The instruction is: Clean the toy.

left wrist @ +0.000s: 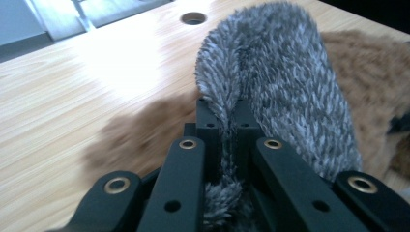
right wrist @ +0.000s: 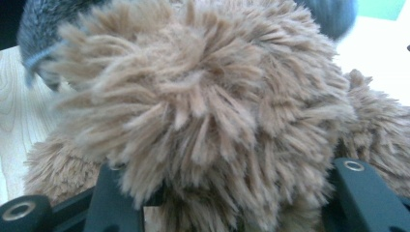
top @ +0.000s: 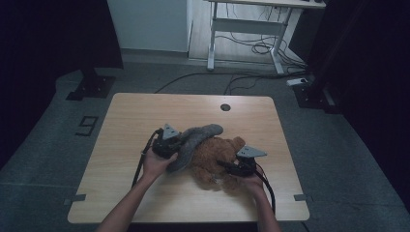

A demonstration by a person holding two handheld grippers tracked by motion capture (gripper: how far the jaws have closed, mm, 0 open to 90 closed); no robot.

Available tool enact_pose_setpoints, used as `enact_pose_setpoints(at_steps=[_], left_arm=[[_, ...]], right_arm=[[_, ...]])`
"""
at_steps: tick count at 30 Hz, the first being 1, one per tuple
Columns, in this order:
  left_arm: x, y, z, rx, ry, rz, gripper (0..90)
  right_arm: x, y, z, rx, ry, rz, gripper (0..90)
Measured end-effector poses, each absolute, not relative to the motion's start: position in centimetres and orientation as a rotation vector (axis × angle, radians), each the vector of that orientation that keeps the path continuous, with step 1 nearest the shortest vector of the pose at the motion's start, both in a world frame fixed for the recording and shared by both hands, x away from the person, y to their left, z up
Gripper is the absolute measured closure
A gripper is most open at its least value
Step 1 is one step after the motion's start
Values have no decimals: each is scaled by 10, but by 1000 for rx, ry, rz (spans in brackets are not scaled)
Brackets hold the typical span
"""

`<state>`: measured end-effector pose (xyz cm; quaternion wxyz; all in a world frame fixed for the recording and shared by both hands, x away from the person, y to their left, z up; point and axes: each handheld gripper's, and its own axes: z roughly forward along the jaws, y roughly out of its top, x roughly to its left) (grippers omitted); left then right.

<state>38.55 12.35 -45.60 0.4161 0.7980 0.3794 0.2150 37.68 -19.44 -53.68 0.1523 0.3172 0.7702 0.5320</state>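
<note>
While the high view shows both toys mid-counter (top: 125,116), the left gripper (left wrist: 225,123) view shows it pinching the grey fluffy piece (left wrist: 285,82) tight. The right gripper (top: 231,168) hugs the brown teddy (right wrist: 203,111), jaws half open.

There is 1 wooden counter (top: 145,116). It has 1 round hole (top: 225,107) near its far edge. On it lie 2 fluffy things: 1 brown furry toy (top: 212,159) and 1 grey furry piece (top: 193,140). There are 2 grippers, 1 left gripper (top: 175,145) and 1 right gripper (top: 231,166), and each has 2 black jaws. 2 hands hold them, 1 left hand (top: 155,164) and 1 right hand (top: 252,182). Farther back on the floor stands 1 white desk frame (top: 246,24).
</note>
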Motion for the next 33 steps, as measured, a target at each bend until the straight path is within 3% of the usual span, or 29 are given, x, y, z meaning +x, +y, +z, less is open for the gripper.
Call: enact_pose_setpoints(at_steps=[8, 19, 26, 33], left_arm=[[374, 160, -483, 1954, 1050, 505, 854], [390, 172, -518, 1969, 1203, 441, 855], [398, 170, -474, 1924, 1136, 514, 851], [424, 120, -433, 1943, 1020, 521, 850]], right_arm=[[377, -194, -537, 907, 2202, 1521, 450], [393, -195, -539, 933, 2178, 1536, 466], [394, -198, -539, 940, 2179, 1536, 467], [394, -199, -539, 930, 2179, 1542, 467]])
